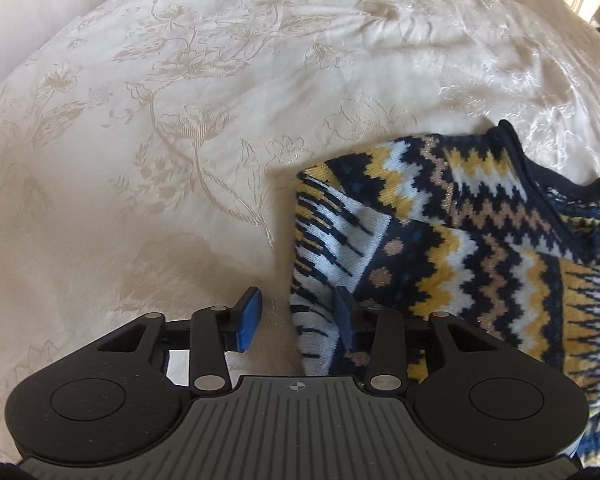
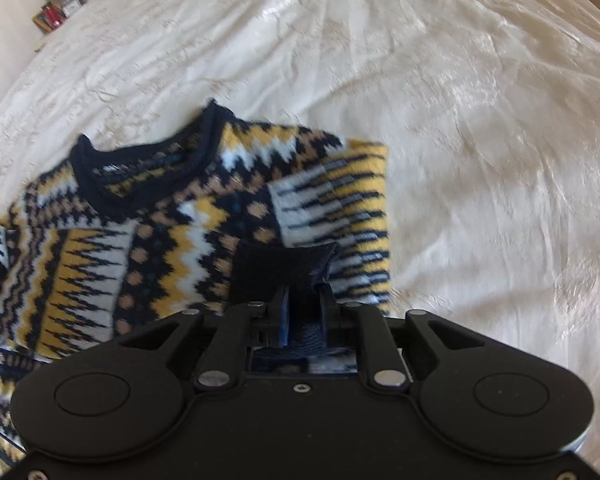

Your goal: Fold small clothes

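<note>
A small knitted sweater (image 1: 460,232) with navy, yellow, white and tan zigzags lies on the bed; it also shows in the right wrist view (image 2: 148,240). Its sleeves are folded in over the body. My left gripper (image 1: 298,316) is open, its blue fingers astride the sweater's left folded edge. My right gripper (image 2: 303,308) is shut on the navy cuff (image 2: 284,268) of the right sleeve (image 2: 340,216), which lies folded over the sweater's front. The navy collar (image 2: 148,160) points away from me.
A cream bedspread (image 1: 180,120) with a floral pattern covers the whole bed and also shows in the right wrist view (image 2: 480,160). A bedside table with small items (image 2: 56,12) stands at the far left corner.
</note>
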`<control>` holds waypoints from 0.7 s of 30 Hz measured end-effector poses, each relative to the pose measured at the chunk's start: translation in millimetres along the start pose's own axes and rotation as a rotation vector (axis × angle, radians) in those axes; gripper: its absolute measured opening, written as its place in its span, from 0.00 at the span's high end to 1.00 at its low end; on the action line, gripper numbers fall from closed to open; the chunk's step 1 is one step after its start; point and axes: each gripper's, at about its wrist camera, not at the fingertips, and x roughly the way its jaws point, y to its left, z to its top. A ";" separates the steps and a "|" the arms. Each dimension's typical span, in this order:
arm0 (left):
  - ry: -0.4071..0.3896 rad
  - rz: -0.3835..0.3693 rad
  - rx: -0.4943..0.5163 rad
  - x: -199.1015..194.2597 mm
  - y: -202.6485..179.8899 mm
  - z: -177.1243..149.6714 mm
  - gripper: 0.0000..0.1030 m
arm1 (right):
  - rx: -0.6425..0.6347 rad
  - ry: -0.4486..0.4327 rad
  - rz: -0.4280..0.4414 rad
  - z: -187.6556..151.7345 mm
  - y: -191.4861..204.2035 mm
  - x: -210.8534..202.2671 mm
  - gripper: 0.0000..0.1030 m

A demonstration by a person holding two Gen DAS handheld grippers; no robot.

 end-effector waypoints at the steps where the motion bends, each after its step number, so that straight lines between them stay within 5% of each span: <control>1: -0.001 0.004 0.010 0.6 0.0 -0.3 0.58 | 0.007 0.008 -0.008 -1.6 -2.5 3.3 0.76; 7: -0.007 0.014 0.004 -9.5 -0.3 0.9 0.57 | 0.004 0.010 -0.021 -6.0 -7.2 5.0 0.76; 10: -0.043 0.022 -0.001 -29.7 -3.9 -2.6 0.57 | 0.014 0.004 -0.044 -6.5 -7.8 -2.8 0.66; 14: -0.085 -0.019 0.029 -56.8 -15.4 -15.0 0.57 | 0.003 -0.074 -0.048 -6.0 0.4 -23.6 0.38; 21: -0.015 -0.046 0.078 -50.5 -30.8 -40.7 0.56 | -0.098 -0.065 0.011 -10.3 39.3 -18.5 0.28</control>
